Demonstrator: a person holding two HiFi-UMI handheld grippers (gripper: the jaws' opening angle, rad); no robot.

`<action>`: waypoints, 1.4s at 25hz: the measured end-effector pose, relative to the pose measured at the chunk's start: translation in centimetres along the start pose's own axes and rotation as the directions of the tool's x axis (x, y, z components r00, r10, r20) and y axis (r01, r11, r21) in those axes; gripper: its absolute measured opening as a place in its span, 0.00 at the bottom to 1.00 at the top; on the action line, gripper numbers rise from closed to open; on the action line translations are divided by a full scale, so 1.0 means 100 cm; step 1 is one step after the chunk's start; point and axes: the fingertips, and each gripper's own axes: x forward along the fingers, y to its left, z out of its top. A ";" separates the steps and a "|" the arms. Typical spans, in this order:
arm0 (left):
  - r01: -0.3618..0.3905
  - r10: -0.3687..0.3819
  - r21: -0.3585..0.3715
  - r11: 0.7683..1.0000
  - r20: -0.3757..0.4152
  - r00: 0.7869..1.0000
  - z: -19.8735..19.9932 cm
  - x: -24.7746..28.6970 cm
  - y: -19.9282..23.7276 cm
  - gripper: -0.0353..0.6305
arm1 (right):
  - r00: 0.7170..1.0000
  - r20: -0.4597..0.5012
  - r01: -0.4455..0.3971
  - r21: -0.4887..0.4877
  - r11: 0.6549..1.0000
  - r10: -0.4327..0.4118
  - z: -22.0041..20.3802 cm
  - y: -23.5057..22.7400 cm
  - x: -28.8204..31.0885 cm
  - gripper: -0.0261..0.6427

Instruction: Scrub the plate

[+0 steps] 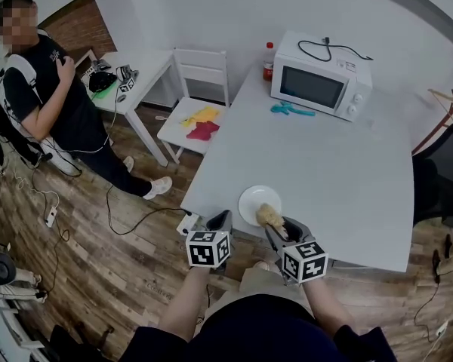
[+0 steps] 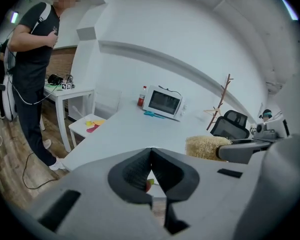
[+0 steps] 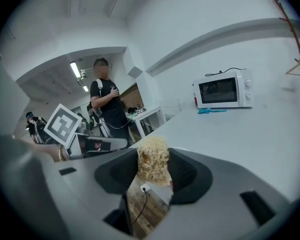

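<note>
Nearest, the left gripper [image 1: 220, 222] hangs just off the table's [image 1: 325, 172] near edge, its fingers pressed together on nothing. Beside it, the right gripper [image 1: 281, 231] has its fingers clamped on a tan fibrous scrubber [image 1: 269, 215], held over the white plate [image 1: 249, 202] at that edge. To scrub well, the empty fingers should probably steady the plate's rim while the scrubber presses flat and circles.
</note>
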 end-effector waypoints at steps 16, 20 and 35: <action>0.021 -0.022 0.023 0.999 0.038 0.999 -0.049 -0.097 -0.048 0.08 | 0.995 0.097 0.028 0.019 0.999 -0.030 -0.031 0.053 -0.081 0.31; 0.015 -0.016 0.024 1.000 0.035 0.999 -0.059 -0.109 -0.056 0.08 | 0.995 0.099 0.021 0.001 1.000 -0.021 -0.039 0.060 -0.094 0.31; 0.020 -0.022 0.038 0.999 0.045 0.999 -0.066 -0.134 -0.066 0.08 | 0.989 0.147 0.010 -0.042 0.999 -0.004 -0.033 0.084 -0.115 0.31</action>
